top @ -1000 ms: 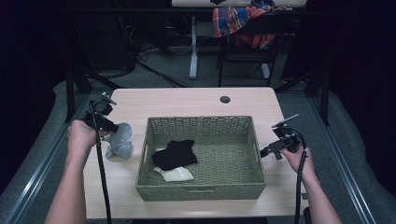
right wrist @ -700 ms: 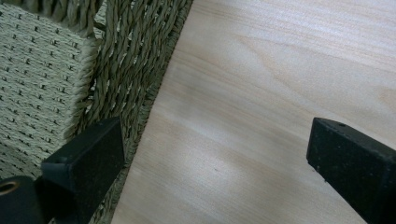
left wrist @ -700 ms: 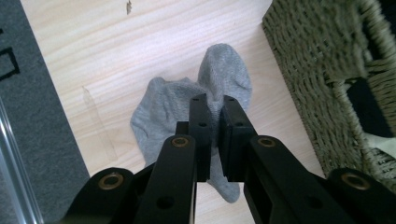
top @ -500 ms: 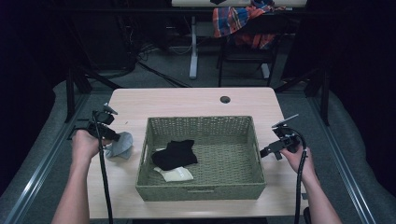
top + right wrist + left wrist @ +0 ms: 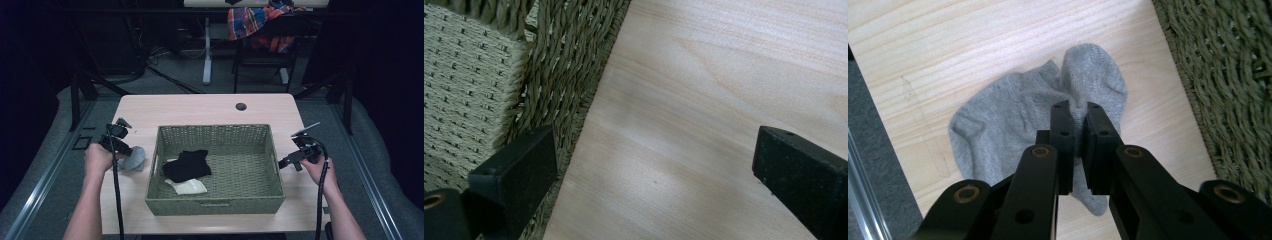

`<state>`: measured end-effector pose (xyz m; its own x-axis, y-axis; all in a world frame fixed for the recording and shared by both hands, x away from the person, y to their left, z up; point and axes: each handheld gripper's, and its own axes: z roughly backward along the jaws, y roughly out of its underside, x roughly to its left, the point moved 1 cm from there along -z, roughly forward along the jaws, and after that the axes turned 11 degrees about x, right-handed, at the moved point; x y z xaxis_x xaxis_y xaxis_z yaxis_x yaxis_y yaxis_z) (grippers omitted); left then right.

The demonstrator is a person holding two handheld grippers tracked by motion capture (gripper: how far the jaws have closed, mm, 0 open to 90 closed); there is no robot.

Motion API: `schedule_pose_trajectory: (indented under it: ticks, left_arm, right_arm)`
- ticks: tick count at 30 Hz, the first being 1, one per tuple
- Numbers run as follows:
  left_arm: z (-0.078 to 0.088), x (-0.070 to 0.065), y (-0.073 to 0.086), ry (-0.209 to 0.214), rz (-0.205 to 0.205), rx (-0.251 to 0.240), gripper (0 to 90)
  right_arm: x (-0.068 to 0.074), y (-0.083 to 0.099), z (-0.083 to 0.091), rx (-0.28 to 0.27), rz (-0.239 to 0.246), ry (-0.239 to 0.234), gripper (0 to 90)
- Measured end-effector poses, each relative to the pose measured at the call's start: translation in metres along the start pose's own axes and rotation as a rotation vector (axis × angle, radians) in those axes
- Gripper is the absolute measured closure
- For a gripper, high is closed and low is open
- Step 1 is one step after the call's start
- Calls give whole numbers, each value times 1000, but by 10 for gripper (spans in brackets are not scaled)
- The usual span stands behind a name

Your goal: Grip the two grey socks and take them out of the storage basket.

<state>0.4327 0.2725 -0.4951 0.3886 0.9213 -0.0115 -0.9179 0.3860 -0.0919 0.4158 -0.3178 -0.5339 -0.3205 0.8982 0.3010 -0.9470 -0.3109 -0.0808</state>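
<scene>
Pinching the grey sock [image 5: 1038,115] with your left tool [image 5: 1077,111] clamped on a raised fold, you are holding something light, limp and droopy lying on the table [image 5: 210,107] just beside the basket [image 5: 215,206], while your right tool [image 5: 664,165] is hanging apart.

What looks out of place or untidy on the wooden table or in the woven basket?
One crumpled grey sock lies on the light wooden table, just outside the green woven basket, pinched by the left gripper. A black sock and a cream one lie inside the basket. Nothing is spilled or damaged.
</scene>
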Motion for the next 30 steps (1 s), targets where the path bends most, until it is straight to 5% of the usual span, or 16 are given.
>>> schedule_pose_trajectory:
  ticks: [9,13,15,22,30]
  left_arm:
    - [-19,5,1,57,15,6,820]
    - [-28,11,3,105,45,7,729]
    - [-28,13,4,120,60,-9,576]
    - [-10,12,16,60,109,-41,239]
    - [17,0,47,20,116,-116,122]
  right_arm:
    - [0,0,0,0,-4,-1,40]
    - [1,0,1,-1,0,0,40]
    - [0,0,2,9,7,2,40]
    - [1,0,1,-5,-3,2,42]
    - [1,0,1,2,8,7,42]
